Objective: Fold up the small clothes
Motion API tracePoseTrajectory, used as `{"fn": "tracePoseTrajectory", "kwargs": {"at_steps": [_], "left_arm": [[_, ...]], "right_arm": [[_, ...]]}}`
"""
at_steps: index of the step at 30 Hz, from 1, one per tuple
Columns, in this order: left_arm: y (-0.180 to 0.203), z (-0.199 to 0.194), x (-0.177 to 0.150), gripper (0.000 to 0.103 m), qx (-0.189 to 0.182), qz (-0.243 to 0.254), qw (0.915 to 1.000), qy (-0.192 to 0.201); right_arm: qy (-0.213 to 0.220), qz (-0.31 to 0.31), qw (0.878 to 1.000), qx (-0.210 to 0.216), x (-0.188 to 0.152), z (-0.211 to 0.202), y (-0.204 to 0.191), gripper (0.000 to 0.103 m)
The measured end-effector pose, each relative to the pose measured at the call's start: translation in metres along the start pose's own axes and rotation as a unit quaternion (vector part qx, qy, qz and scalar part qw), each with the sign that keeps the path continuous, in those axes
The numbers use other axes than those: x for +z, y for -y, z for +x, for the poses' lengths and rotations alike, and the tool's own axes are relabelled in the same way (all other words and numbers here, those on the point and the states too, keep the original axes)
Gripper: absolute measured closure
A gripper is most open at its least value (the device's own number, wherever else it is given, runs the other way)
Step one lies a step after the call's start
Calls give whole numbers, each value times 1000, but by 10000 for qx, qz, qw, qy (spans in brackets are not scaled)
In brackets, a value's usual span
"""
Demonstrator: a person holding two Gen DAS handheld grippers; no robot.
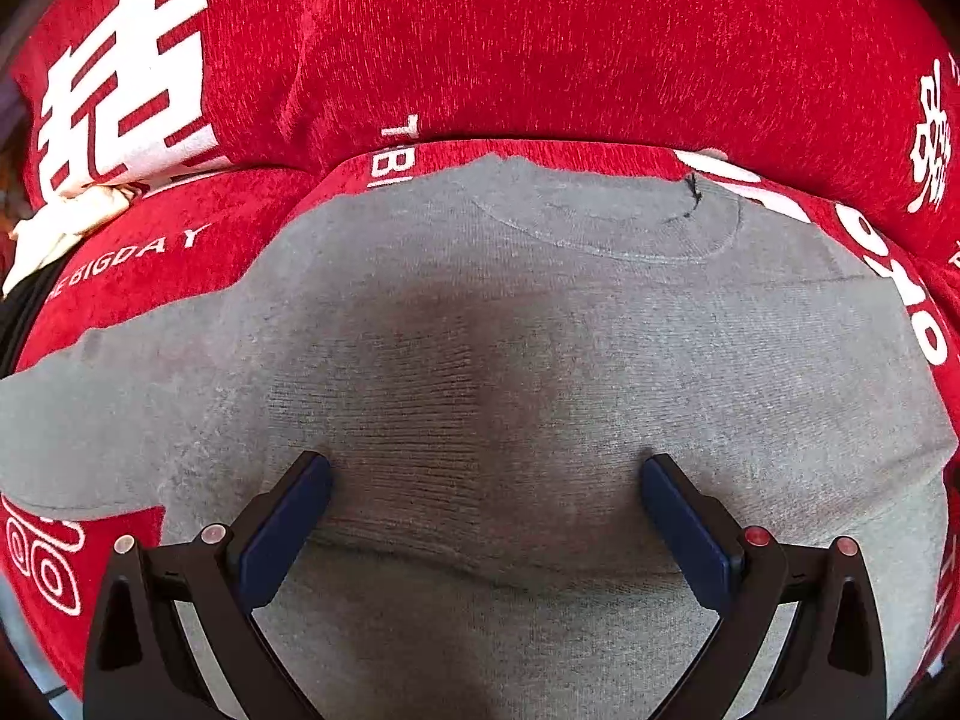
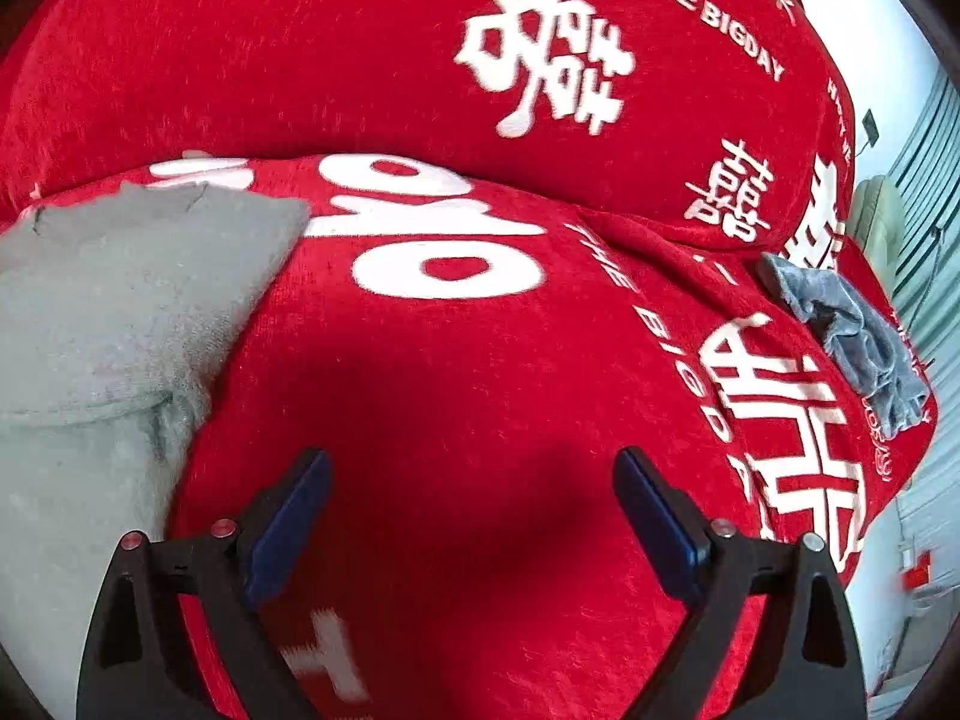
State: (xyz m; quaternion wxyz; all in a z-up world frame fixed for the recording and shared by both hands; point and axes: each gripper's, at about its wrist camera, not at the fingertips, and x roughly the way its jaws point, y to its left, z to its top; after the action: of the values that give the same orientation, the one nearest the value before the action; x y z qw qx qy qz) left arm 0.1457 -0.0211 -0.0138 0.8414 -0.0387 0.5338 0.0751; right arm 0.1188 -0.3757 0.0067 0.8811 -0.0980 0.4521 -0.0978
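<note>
1. The red cover is the biggest thing here, spread over what looks like a bed or sofa with a cushioned back rising behind. It carries white double-happiness characters and the words "THE BIGDAY", readable in both views.
2. The grey knit sweater lies flat on the cover, neckline toward the back cushion, apparently spread out so it can be folded. From the right wrist camera it sits at the left side.
3. A small blue-grey garment lies crumpled near the cover's right edge, well apart from the sweater. I judge it is waiting its turn.
4. The left gripper hangs over the sweater's middle, jaws wide with nothing clamped.
5. The right gripper is over bare red cover just beside the sweater, jaws spread wide and empty.
</note>
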Motion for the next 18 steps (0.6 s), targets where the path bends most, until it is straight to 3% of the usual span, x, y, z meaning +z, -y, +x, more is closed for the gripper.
{"fn": "tracePoseTrajectory", "kwargs": {"at_steps": [2, 4, 7, 9, 11, 14, 15, 17, 18], "left_arm": [[-1, -6, 1, 0, 2, -137, 9998, -123], [-2, -16, 3, 0, -140, -349, 9993, -44], [7, -22, 7, 0, -117, -301, 9994, 77], [13, -12, 8, 0, -6, -116, 9999, -105], [10, 5, 4, 0, 171, -76, 9992, -366], [-6, -1, -4, 0, 66, -141, 9996, -244], [-10, -4, -8, 0, 42, -118, 9996, -248], [-19, -17, -18, 0, 178, -82, 9997, -162], [-25, -26, -24, 0, 189, -131, 9997, -30]], "right_arm": [[191, 380, 9972, 619, 7, -20, 9, 7], [387, 356, 9939, 971, 19, -33, -3, 7], [439, -132, 9858, 1616, 48, -38, -59, 7], [332, -411, 9795, 1943, 56, -30, -96, 7], [-62, -689, 9769, 2021, 61, -9, -132, 7], [-519, -871, 9797, 1731, 47, 16, -152, 7], [-268, -714, 9811, 1778, 41, 7, -144, 7], [-417, -650, 9818, 1737, 31, -3, -134, 7], [-215, -599, 9829, 1728, 24, -20, -127, 7]]}}
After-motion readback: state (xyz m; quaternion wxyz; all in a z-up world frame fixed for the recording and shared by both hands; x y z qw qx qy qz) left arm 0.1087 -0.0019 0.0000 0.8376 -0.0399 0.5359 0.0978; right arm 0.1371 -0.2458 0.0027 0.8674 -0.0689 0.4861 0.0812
